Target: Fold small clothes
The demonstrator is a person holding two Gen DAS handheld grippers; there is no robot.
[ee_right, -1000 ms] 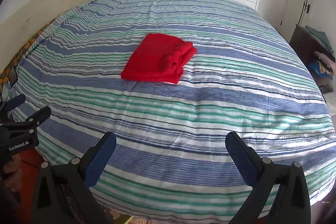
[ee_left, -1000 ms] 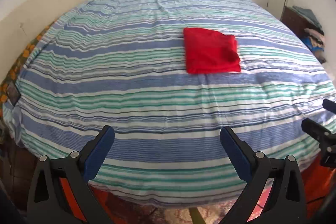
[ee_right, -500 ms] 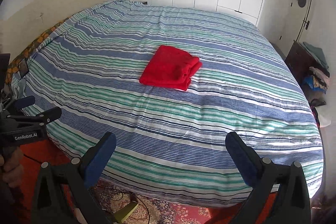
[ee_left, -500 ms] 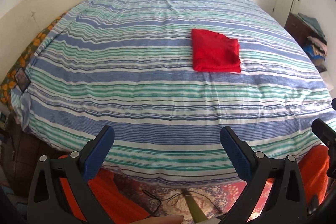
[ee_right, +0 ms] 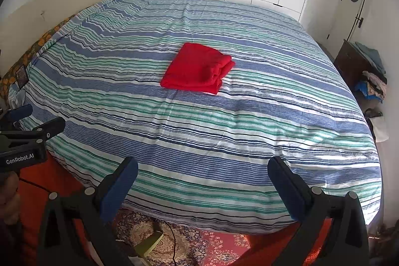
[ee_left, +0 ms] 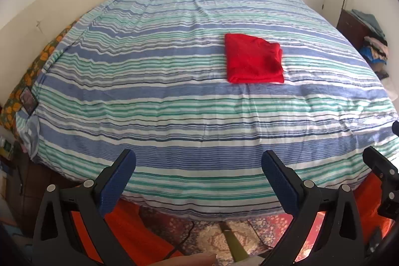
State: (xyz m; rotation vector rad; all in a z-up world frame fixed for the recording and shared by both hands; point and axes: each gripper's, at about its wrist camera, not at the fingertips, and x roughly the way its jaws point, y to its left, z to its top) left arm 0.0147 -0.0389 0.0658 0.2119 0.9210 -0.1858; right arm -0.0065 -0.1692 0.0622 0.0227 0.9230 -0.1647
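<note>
Backing off past the bed (ee_left: 174, 116) edge, both grippers, left (ee_left: 198, 170) and right (ee_right: 202, 172), hang with jaws released and empty, well short of the folded red garment (ee_right: 198, 71) ahead, so this fold looks finished.

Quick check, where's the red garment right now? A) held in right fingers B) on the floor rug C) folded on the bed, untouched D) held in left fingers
C: the red garment lies folded on the bed, and both the left gripper and right gripper are open and well short of it.

soft matt red cloth (ee_left: 253, 59), striped woven bedspread (ee_left: 174, 101), matt black plastic tool (ee_left: 198, 167)
</note>
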